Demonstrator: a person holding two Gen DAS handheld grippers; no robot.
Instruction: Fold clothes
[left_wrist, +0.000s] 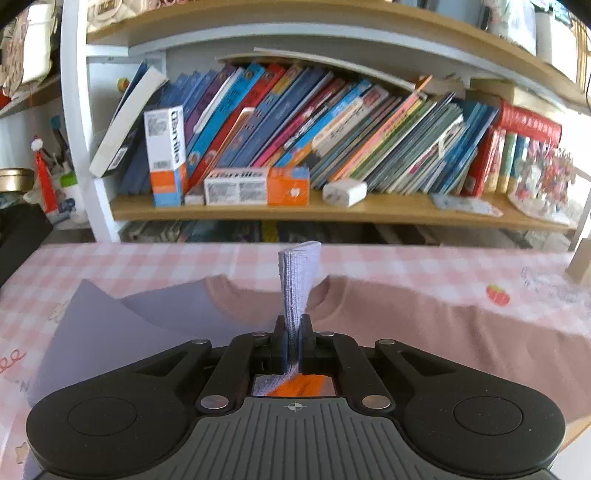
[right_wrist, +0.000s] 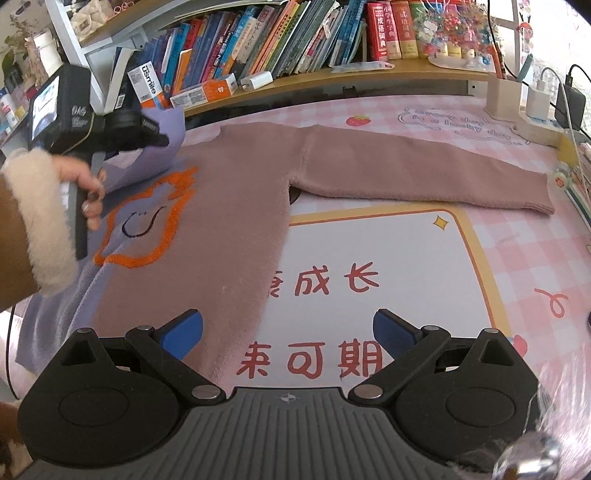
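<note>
Two grippers: left gripper (left_wrist: 293, 332) pinches lilac ribbed cuff (left_wrist: 297, 280) of fuzzy mauve-and-lilac sweater (right_wrist: 229, 206), which lies flat on pink checked table mat (right_wrist: 517, 258); right gripper (right_wrist: 288, 332) fingers spread, empty. Judgement: carry sleeve across body, keep fold edge straight.

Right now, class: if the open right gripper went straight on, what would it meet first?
Likely the pink sweater's outstretched sleeve, beyond bare printed table mat; the right gripper seems raised, so depth is uncertain.
</note>
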